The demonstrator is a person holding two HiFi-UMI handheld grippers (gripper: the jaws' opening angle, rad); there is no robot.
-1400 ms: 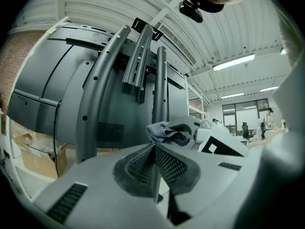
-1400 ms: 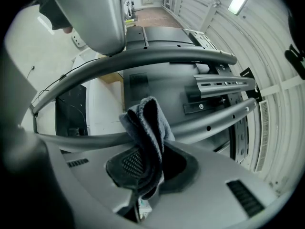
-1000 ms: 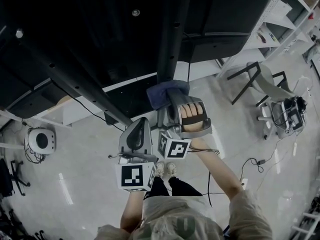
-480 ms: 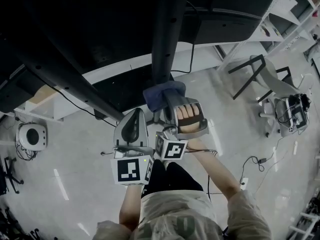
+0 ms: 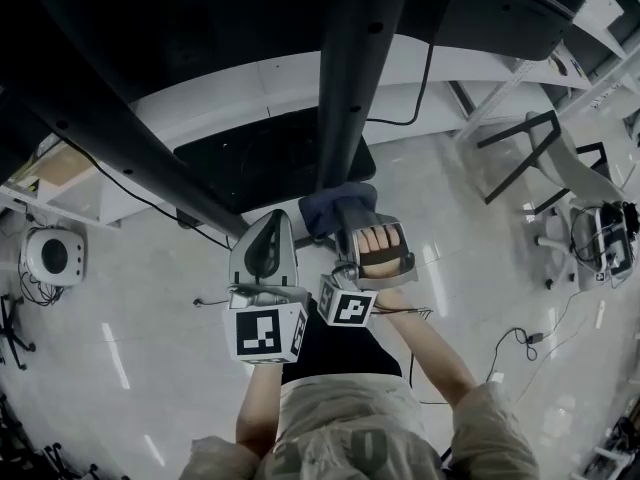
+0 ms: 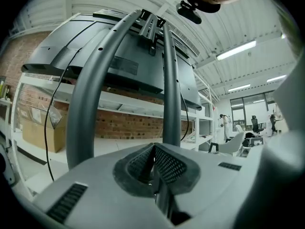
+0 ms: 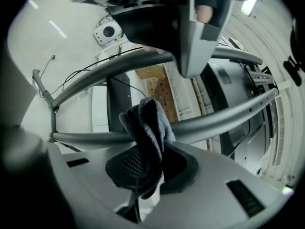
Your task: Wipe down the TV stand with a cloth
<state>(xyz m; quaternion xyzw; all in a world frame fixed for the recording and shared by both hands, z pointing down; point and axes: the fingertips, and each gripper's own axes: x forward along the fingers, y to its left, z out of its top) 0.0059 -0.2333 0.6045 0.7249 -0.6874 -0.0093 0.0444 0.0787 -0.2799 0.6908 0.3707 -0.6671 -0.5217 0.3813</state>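
The TV stand shows as dark metal tubes: an upright post (image 5: pixel 355 78) and a slanted leg (image 5: pixel 120 148), over a black base plate (image 5: pixel 265 158). My right gripper (image 5: pixel 345 208) is shut on a blue cloth (image 5: pixel 325 206), which presses against the foot of the post. In the right gripper view the cloth (image 7: pixel 147 132) bunches between the pads against a grey tube (image 7: pixel 209 125). My left gripper (image 5: pixel 268 253) hangs just left of it, shut and holding nothing. In the left gripper view two grey tubes (image 6: pixel 90 89) rise ahead of its closed pads (image 6: pixel 159 168).
A dark TV (image 5: pixel 200 18) hangs above the stand. A black cable (image 5: pixel 130 193) trails along the slanted leg. A round white device (image 5: pixel 50 256) sits on the floor at left. A chair (image 5: pixel 535 148) and white shelving (image 5: pixel 590 28) stand at right.
The view has tilted, so the post and base plate sit higher and larger in frame. My right gripper with the cloth has slid down the post toward its foot. The left gripper stayed beside it.
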